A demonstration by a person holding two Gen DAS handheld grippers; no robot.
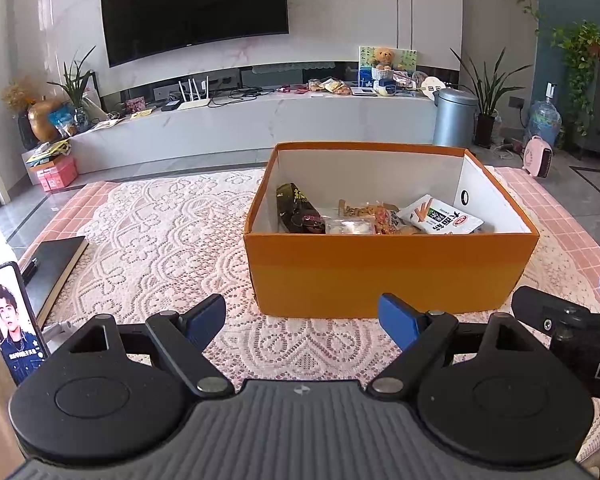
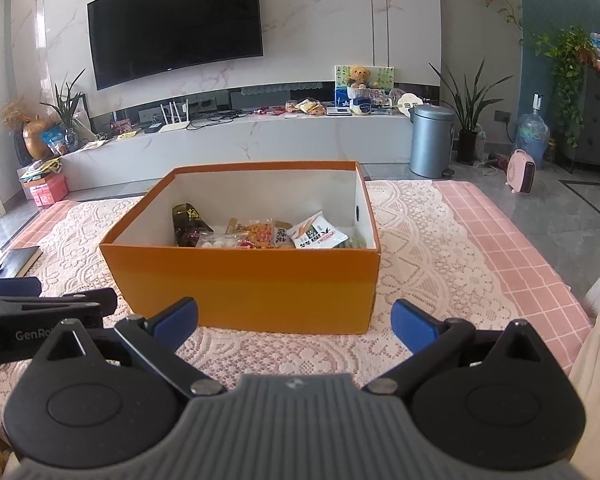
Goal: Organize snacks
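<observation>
An orange box (image 1: 388, 272) with white inner walls stands on the lace tablecloth; it also shows in the right wrist view (image 2: 244, 284). Inside lie several snack packs: a dark pack (image 1: 298, 210), a clear pack (image 1: 348, 226), an orange pack (image 1: 384, 218) and a white pack (image 1: 440, 216). The same packs show in the right wrist view, dark (image 2: 188, 224), orange (image 2: 260, 234), white (image 2: 318, 234). My left gripper (image 1: 302, 322) is open and empty just in front of the box. My right gripper (image 2: 294, 322) is open and empty, also in front of the box.
A phone (image 1: 14, 322) stands at the left table edge beside a dark notebook (image 1: 56, 268). The right gripper's body (image 1: 572, 328) shows at the right of the left wrist view. Beyond the table are a TV console (image 1: 260, 120), a bin (image 1: 454, 116) and a pink heater (image 1: 538, 156).
</observation>
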